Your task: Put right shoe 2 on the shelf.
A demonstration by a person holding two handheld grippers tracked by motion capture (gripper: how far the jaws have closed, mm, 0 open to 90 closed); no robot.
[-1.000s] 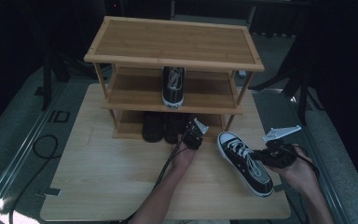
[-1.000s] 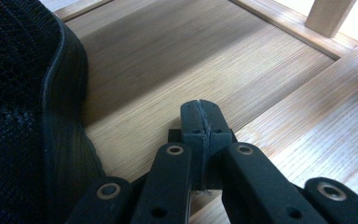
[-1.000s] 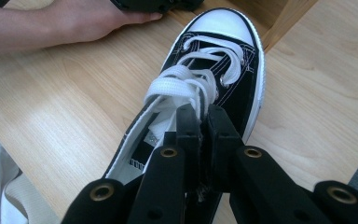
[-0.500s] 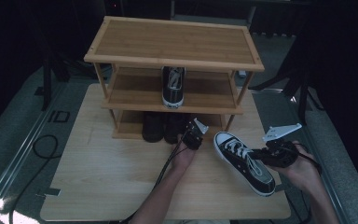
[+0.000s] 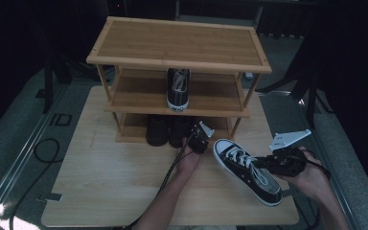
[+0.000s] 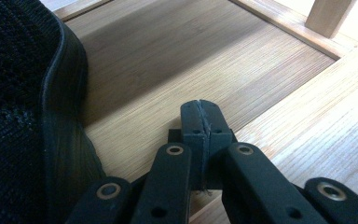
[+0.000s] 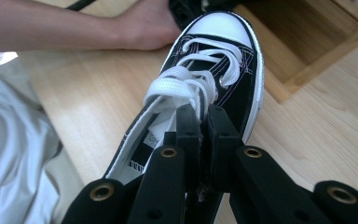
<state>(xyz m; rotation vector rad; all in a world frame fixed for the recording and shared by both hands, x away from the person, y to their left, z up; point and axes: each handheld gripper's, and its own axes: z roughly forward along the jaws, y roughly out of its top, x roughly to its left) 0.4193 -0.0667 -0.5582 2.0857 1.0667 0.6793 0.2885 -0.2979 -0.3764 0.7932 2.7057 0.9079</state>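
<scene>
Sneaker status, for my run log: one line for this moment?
right gripper: shut on sneaker | left gripper: shut, empty, near the shoe rack

On the grey floor [image 5: 38, 139] just left of the counter [image 5: 115, 191], the light letters "ID" [image 5: 60, 119] can be read in the high view. In the right gripper view, a white label [image 7: 142, 161] inside the black sneaker [image 7: 205, 88] carries a row of dark marks and some small print, but they are too small and too blurred to read.
</scene>
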